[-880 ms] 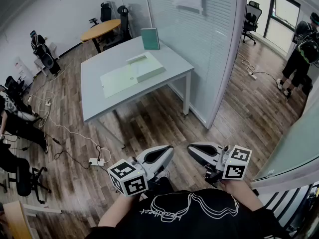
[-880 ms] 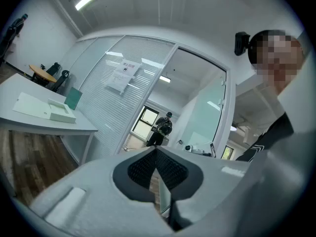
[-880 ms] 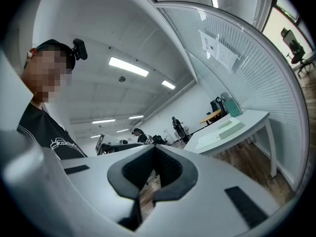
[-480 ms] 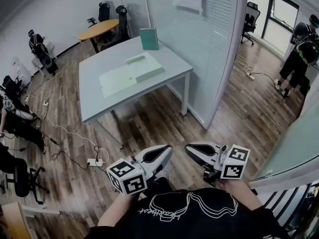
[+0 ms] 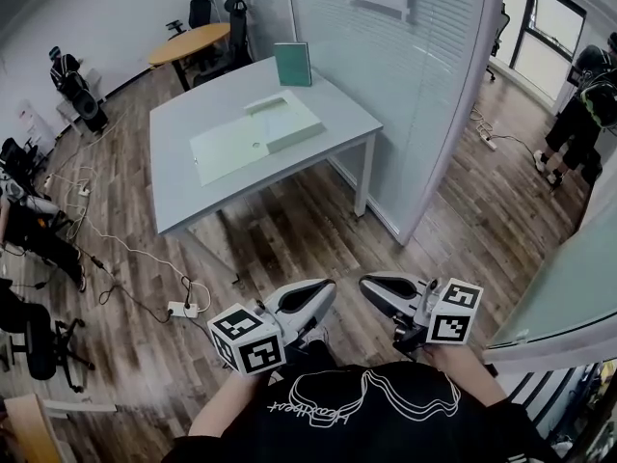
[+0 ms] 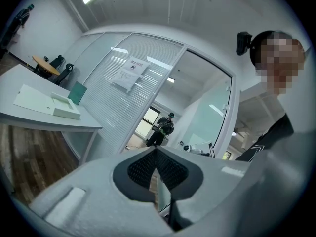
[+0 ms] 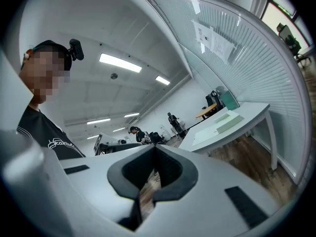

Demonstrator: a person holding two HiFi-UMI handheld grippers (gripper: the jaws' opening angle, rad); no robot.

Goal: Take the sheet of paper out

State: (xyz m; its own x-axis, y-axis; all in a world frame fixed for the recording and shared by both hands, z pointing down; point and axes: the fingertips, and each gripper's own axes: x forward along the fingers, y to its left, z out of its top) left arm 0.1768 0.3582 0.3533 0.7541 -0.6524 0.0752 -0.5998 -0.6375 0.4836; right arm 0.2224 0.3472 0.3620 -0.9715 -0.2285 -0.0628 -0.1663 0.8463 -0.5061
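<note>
A pale green sheet of paper (image 5: 231, 148) lies flat on the grey table (image 5: 193, 196) far ahead of me, with a shallow pale box (image 5: 289, 123) resting on its right part. Both show small in the left gripper view, sheet (image 6: 30, 98) and box (image 6: 65, 111), and in the right gripper view, sheet (image 7: 207, 132). My left gripper (image 5: 326, 287) and right gripper (image 5: 368, 284) are held level close to my body, well short of the table. Each has its jaws shut with nothing between them, as its own view shows: left gripper (image 6: 156, 150), right gripper (image 7: 155, 149).
A green book (image 5: 292, 64) stands upright at the table's far edge. A glass partition with blinds (image 5: 405, 85) runs along the table's right. Cables and a power strip (image 5: 183, 309) lie on the wooden floor at left. A person (image 5: 583, 114) stands at far right; office chairs line the left.
The head view has shifted a little, so the table sits slightly higher and nearer. Both grippers stay shut and in the same place before my body.
</note>
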